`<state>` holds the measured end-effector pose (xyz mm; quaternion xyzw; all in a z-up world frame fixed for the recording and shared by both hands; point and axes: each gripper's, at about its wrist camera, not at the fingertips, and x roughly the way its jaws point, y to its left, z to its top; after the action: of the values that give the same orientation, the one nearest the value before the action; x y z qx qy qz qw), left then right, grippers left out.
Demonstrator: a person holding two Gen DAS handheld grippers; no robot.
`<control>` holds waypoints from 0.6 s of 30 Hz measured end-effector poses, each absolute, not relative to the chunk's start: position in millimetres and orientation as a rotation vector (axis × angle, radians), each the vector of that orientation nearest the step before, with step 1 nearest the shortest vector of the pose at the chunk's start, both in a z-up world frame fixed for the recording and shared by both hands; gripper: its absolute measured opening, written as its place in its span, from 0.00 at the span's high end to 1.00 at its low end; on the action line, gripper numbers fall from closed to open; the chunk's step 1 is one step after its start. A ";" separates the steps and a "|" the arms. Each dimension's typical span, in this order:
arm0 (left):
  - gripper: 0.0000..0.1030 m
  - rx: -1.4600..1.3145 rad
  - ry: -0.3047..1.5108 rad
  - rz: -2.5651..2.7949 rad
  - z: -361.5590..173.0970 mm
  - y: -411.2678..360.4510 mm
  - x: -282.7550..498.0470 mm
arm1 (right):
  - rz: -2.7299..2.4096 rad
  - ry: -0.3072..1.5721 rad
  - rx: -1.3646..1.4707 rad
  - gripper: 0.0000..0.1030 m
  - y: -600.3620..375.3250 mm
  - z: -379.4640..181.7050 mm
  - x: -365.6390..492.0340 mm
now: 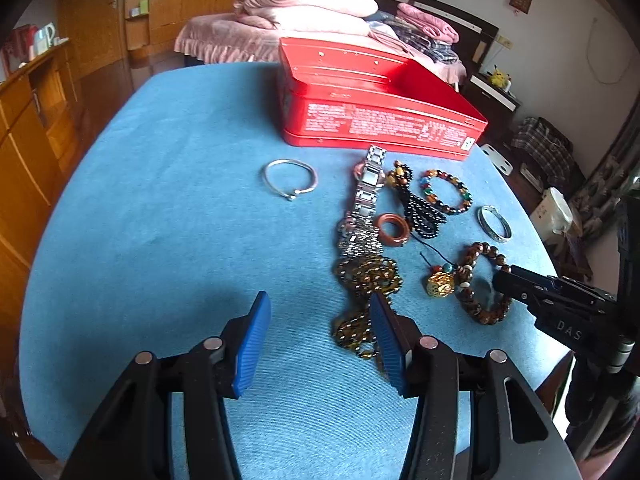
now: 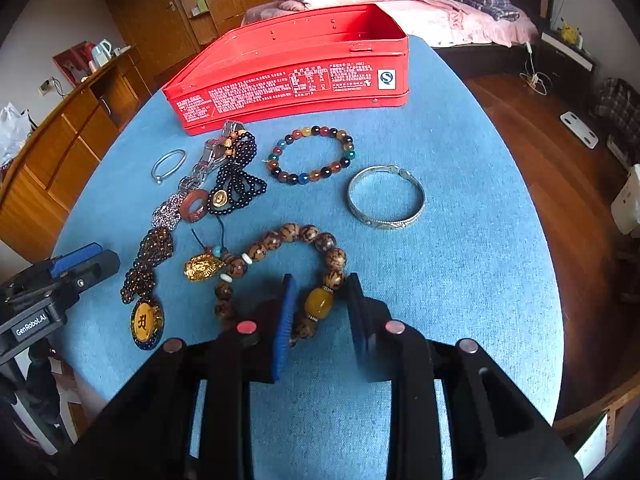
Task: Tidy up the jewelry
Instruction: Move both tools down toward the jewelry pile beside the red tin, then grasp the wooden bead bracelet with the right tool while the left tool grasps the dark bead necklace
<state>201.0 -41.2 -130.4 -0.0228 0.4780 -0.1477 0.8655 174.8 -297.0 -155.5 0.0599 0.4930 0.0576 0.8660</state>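
Bedroom setting: a round table under a blue cloth (image 2: 460, 280) fills both views, with a bed and pink pillows behind it at the top of the frame and wooden cabinets at left. An open red tin (image 2: 296, 68) stands at the far edge of the table, lid off, presumably to receive the pieces.

Jewelry lies loose in front of the tin, centre of frame: a thin silver bangle (image 1: 290, 179), a metal watch (image 1: 366, 196), a black bead string (image 2: 238, 172), a coloured bead bracelet (image 2: 312, 156), a wide silver cuff (image 2: 386, 198), a red-brown ring (image 2: 196, 205), a dark bead necklace with a yellow pendant (image 2: 147, 320), and a gold charm (image 2: 202, 267).

The right gripper (image 2: 320, 312) straddles the large brown-bead bracelet (image 2: 296, 236) at its amber bead, lower centre. Jaws partly closed; pads look just clear of the beads, so no grip yet. The amber bead looks like the intended pinch point.

The left gripper (image 1: 320, 332) hangs partly open over bare cloth, its right pad at the dark necklace, holding nothing.

Obstruction: the charm's cord lies against the brown beads and may drag along.
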 end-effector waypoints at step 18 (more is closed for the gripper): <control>0.76 -0.049 1.148 -0.455 -146.5 -82.5 217.4 | 0.136 1.028 0.090 0.77 -295.7 -155.7 180.4</control>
<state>217.4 -82.5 -146.5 -0.0230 0.5380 -0.2132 0.8152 180.4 -295.8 -155.7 0.0428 0.4911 0.0648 0.8676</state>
